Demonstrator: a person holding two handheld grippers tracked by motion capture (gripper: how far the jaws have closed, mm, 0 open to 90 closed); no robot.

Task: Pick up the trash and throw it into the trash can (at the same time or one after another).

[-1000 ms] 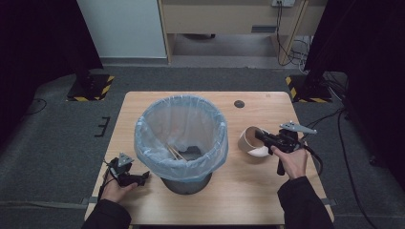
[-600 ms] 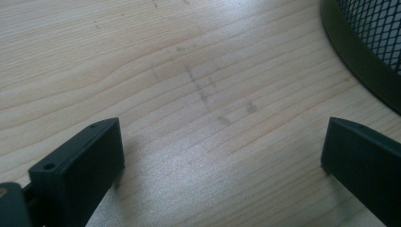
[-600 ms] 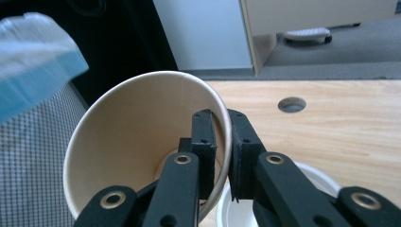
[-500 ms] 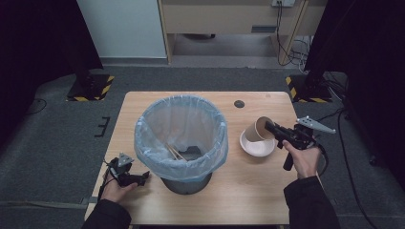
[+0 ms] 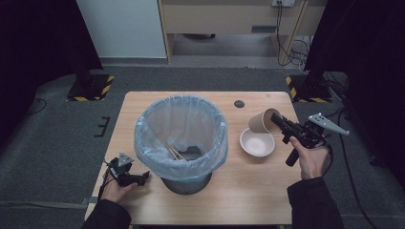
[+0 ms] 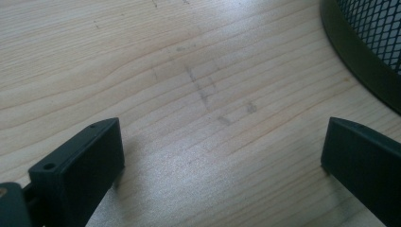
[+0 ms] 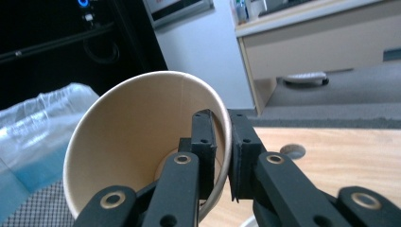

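My right gripper is shut on the rim of a brown paper cup, one jaw inside and one outside. The cup hangs tilted in the air, its mouth toward the camera, above a white bowl on the wooden table. A black mesh bin lined with a pale blue bag stands mid-table, with chopsticks and dark scraps inside. My left gripper rests open on the table at the bin's front left; its fingers stand wide apart over bare wood.
A round cable hole sits near the table's far edge. The bin's dark base lies close to the left gripper. A cabinet and cables stand beyond the table on grey floor.
My right gripper has lifted the paper cup out of the white bowl and carried it up and to the right. The left hand has stayed put.
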